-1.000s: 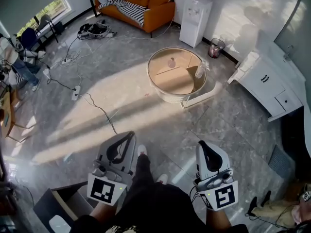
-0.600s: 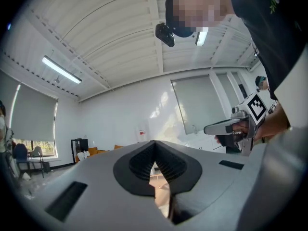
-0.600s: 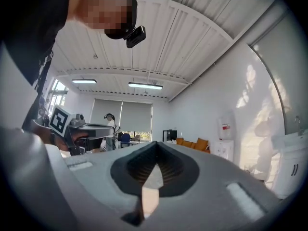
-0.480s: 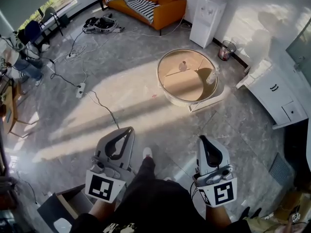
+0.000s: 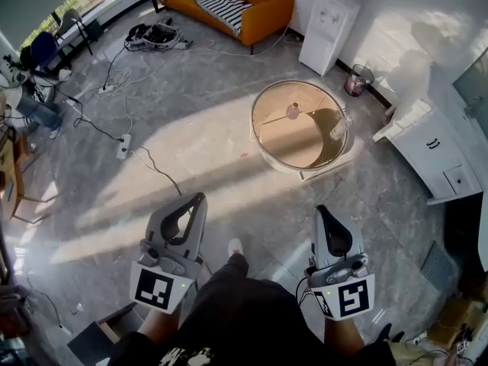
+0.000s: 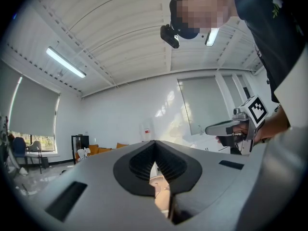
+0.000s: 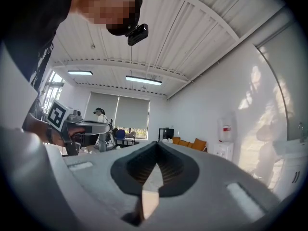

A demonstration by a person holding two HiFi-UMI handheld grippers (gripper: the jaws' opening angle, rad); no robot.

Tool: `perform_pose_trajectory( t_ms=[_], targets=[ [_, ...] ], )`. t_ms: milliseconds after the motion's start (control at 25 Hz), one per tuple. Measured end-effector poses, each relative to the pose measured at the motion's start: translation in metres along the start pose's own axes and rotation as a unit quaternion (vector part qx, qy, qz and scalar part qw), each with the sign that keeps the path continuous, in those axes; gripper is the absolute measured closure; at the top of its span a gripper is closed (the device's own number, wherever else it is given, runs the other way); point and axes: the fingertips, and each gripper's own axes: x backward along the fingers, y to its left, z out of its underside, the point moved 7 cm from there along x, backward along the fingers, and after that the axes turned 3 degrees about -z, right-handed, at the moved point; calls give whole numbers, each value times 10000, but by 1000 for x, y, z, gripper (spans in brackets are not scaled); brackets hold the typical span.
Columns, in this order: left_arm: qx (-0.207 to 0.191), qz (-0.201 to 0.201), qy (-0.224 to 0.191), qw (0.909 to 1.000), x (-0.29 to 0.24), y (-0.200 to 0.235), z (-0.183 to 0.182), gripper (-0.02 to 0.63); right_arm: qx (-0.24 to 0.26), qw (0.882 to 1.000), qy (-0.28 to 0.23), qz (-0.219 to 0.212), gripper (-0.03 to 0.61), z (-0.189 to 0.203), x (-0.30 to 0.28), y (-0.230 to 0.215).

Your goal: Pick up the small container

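The left claw [image 5: 200,197] and right claw [image 5: 319,209] were both closed and empty, above the floor [image 5: 191,147]. The small container [image 5: 292,112] stood on the round desk [image 5: 286,140], well ahead of them.

Person wearing black short-sleeved top [image 6: 262,30] with pale leaf print, black trousers [image 5: 242,300], white shoe [image 5: 235,245]. Small black camera [image 6: 169,35] sitting at forehead. Left grey plastic gripper [image 5: 198,200] and right grey plastic gripper [image 5: 320,210] each carrying white cube with black square markers [image 5: 156,290], green light glowing. Thin black cable [image 5: 303,294] looping beside right one.
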Motion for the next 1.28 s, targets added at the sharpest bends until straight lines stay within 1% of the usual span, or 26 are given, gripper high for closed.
perform_pose_trajectory(
  t_ms=[80, 160, 280, 360, 520, 720, 880, 1000, 1160, 1280],
  targets=[
    [13, 38, -12, 10000, -11, 19, 4, 611, -38, 10000, 47, 61, 584, 3, -20, 1],
    [-79, 115, -26, 9999, -20, 35, 7, 611, -71, 9999, 34, 139, 584, 6, -37, 2],
    [-184, 196, -33, 9996, -27, 57, 11, 611, -161, 9994, -184, 248, 583, 7, -54, 6],
    [-243, 227, -63, 9994, -28, 71, 15, 611, -135, 9990, -301, 309, 583, 9, -66, 11],
    [-219, 121, -16, 9997, -21, 92, 25, 611, -144, 9989, -276, 354, 583, 17, -86, 22],
    [-353, -16, 12, 9994, -15, 120, 32, 611, -97, 9996, -103, 247, 583, 27, -118, 40],
    [-301, -155, 7, 9994, -17, 138, 38, 611, -34, 9999, 34, 98, 583, 32, -140, 47],
    [-296, -131, -55, 9995, -33, 151, 38, 611, -40, 9999, 66, 112, 583, 35, -158, 42],
    [-434, 67, -9, 9990, -63, 164, 38, 611, -76, 9993, 160, 316, 583, 33, -185, 22],
    [-394, 242, -45, 9989, -94, 176, 45, 611, 55, 9989, 133, 435, 583, 34, -207, 9]
  ],
)
